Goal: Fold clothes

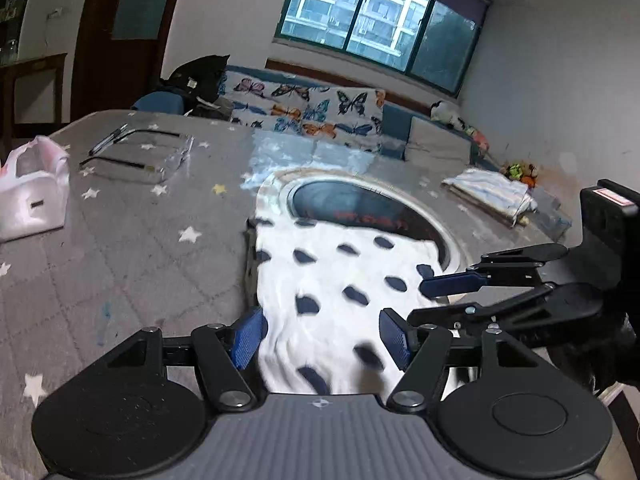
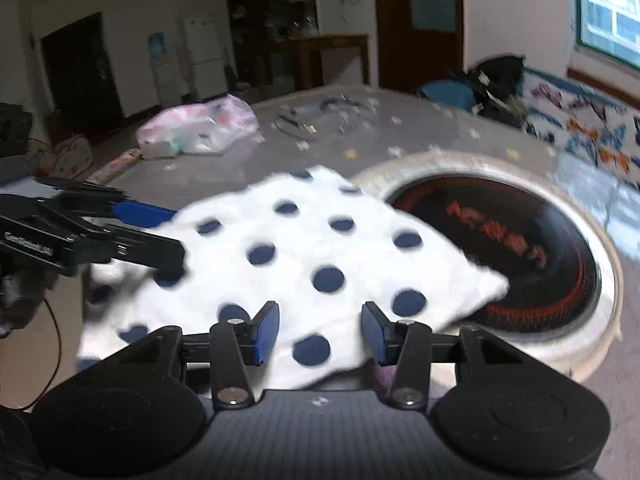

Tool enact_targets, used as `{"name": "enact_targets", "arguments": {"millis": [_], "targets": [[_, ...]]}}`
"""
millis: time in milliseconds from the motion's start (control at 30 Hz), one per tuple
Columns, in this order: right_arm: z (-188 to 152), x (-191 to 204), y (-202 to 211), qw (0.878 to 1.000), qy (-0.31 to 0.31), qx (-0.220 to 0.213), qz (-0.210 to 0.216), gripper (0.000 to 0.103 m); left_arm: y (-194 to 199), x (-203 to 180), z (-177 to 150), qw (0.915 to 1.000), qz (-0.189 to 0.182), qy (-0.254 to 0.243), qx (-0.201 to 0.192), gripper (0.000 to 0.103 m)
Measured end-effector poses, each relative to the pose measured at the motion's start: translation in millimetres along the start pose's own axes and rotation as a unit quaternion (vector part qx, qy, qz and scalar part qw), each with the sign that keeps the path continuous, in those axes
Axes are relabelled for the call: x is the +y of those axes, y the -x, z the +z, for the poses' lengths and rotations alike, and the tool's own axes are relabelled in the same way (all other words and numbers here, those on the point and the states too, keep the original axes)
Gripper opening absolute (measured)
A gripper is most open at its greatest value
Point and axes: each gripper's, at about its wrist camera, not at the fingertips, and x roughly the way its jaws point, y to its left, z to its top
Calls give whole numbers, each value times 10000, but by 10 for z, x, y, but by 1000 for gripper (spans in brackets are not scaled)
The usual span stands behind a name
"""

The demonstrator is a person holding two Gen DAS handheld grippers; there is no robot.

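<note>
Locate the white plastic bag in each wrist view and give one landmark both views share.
Left wrist view: the white plastic bag sits at the far left edge, on the grey star-print cover.
Right wrist view: the bag lies upper left of centre, beyond the polka-dot cloth.
Shared landmark: the round dark disc.
</note>
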Motion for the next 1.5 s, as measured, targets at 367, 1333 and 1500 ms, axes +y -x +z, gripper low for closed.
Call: {"name": "enact_targets", "arguments": {"millis": [367, 1333, 1500], "targets": [[216, -114, 50, 9989, 213, -247, -329, 49, 258, 40, -204, 9986, 113, 493, 159, 74], [91, -731, -50, 9899, -990, -55, -1018, 8, 50, -27, -198, 9958, -121, 762, 493, 67], [-192, -758, 323, 9759, -1423, -124, -1652, 7, -263, -62, 49, 9977, -219, 462, 455, 61]]}}
